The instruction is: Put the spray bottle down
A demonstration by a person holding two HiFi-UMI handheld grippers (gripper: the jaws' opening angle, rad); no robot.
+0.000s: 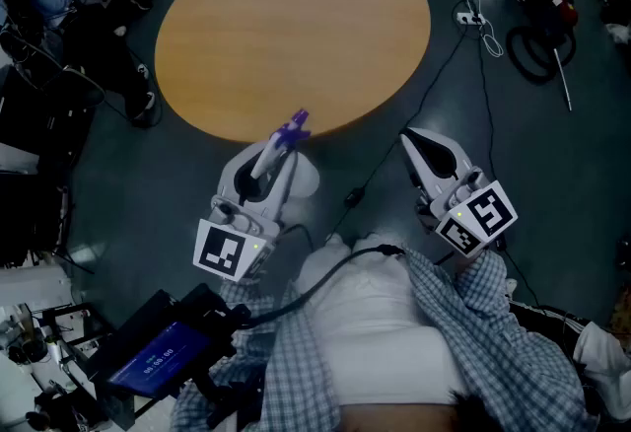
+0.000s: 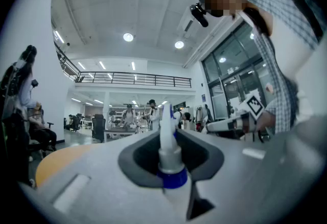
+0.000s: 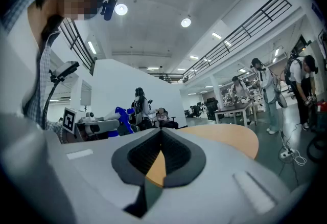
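1. Spray bottle [image 1: 288, 134] body is mostly hidden inside the left hand-held gripper [image 2: 169, 136]; we see only its white neck, blue collar and purple nozzle.
2. That hand-held gripper clamps the bottle's neck, and the nozzle reaches the near edge of the round desk [image 1: 296, 16].
3. We see the right hand-held gripper [image 1: 412, 139] closed on nothing, just right of the bottle.
4. We count one bottle, two hand-held grippers and one desk.

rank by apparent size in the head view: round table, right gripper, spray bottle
1. round table, by far
2. right gripper
3. spray bottle, only its top showing
Both sit nearer the camera than the table, yet the order holds.
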